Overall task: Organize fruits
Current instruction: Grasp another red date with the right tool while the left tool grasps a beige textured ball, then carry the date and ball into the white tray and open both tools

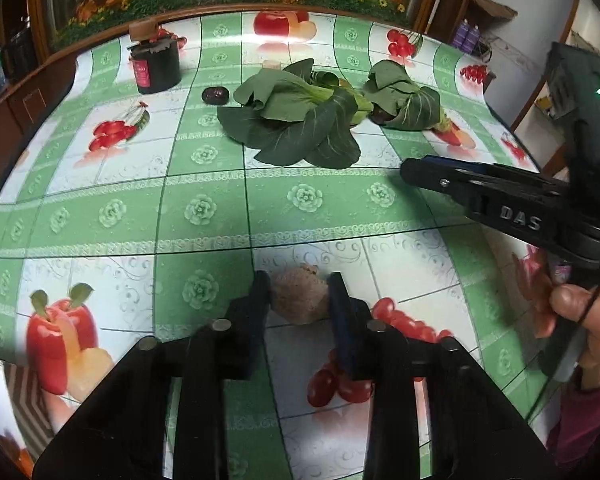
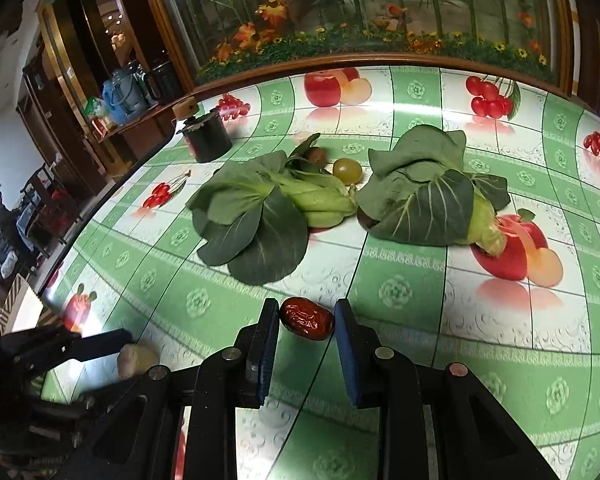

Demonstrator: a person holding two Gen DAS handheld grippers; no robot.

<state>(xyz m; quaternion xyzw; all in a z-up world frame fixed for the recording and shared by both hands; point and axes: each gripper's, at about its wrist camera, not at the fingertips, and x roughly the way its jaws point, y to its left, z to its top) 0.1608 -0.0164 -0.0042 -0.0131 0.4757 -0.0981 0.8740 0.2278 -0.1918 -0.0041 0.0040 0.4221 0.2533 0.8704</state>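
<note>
In the left wrist view my left gripper (image 1: 300, 286) is shut on a beige-brown lumpy piece (image 1: 298, 300) that rests on the fruit-print tablecloth (image 1: 204, 208); both pads touch its sides. My right gripper (image 2: 307, 312) is shut on a wrinkled red date (image 2: 307, 319) low over the cloth. Each gripper shows in the other's view: the right gripper (image 1: 410, 170) at the right edge, the left gripper (image 2: 122, 344) at the lower left beside the brown piece (image 2: 137, 359). Farther back lie a dark date (image 1: 215, 95), a green round fruit (image 2: 347, 171) and a kiwi (image 2: 316, 155).
Two bok choy heads (image 2: 260, 216) (image 2: 424, 196) lie mid-table, and a dark fruit (image 2: 365, 220) peeks from under the right one. A black canister (image 2: 208, 138) stands at the back left. A person's hand (image 1: 592, 320) holds the right gripper. A wooden-framed flower panel (image 2: 340, 20) borders the table's far edge.
</note>
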